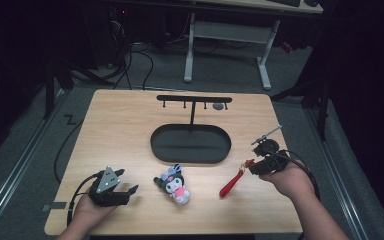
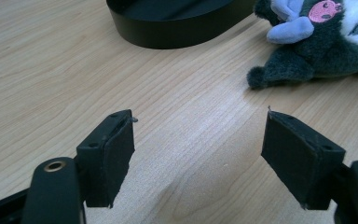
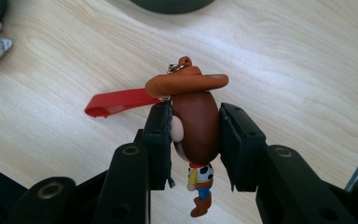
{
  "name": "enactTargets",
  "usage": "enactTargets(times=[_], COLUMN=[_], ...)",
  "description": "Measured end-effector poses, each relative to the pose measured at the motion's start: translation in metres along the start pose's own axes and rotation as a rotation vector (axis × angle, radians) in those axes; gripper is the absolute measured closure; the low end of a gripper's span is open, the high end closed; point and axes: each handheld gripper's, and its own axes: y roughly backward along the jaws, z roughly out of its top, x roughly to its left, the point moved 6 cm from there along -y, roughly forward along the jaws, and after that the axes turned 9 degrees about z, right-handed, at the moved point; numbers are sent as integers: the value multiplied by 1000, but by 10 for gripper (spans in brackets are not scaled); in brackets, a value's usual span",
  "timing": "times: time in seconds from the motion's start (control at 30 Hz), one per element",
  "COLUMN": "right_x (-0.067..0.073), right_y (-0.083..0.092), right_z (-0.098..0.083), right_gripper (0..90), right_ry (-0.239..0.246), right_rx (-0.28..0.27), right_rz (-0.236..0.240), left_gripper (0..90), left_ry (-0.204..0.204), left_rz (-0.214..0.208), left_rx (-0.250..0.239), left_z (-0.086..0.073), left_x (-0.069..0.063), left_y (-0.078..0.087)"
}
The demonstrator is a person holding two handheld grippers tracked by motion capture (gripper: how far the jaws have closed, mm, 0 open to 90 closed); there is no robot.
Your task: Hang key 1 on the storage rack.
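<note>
My right gripper (image 3: 196, 135) is shut on the head of a small cowboy figure keychain (image 3: 196, 126) with a brown hat. Its red strap (image 3: 116, 102) trails off to one side. From above, the right gripper (image 1: 254, 166) is at the table's right, above the wood, and the red strap (image 1: 231, 183) hangs down to the left of it. My left gripper (image 2: 198, 149) stands open with only bare wood between its pads. In the high view the left gripper (image 1: 127, 182) rests at the front left. A dark plush toy (image 1: 174, 185) in a pink dress lies between the two hands.
A black oval tray (image 1: 190, 144) sits mid-table, and a T-shaped black hook stand (image 1: 194, 102) rises from its far rim. The plush toy (image 2: 317, 42) lies close ahead of the left jaws, to their right. The table's right edge (image 1: 287, 165) is near the right hand.
</note>
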Motion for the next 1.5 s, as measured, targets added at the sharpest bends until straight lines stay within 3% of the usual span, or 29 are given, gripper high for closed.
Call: enactTargets(times=[0.57,0.97,1.5], right_x=[12,13,10], right_y=[25,40,58], right_z=[17,32,56], right_gripper=[655,655,654], right_ry=[-7,-35,-32], right_rx=[-23,-47,63], right_rz=[9,56,50], left_gripper=[252,253,253], left_ry=[2,-1,-6], left_rz=[-1,-4,-6], left_rx=[-14,-11,-7], left_z=[1,1,0], left_x=[0,-1,0], left_y=[2,1,0])
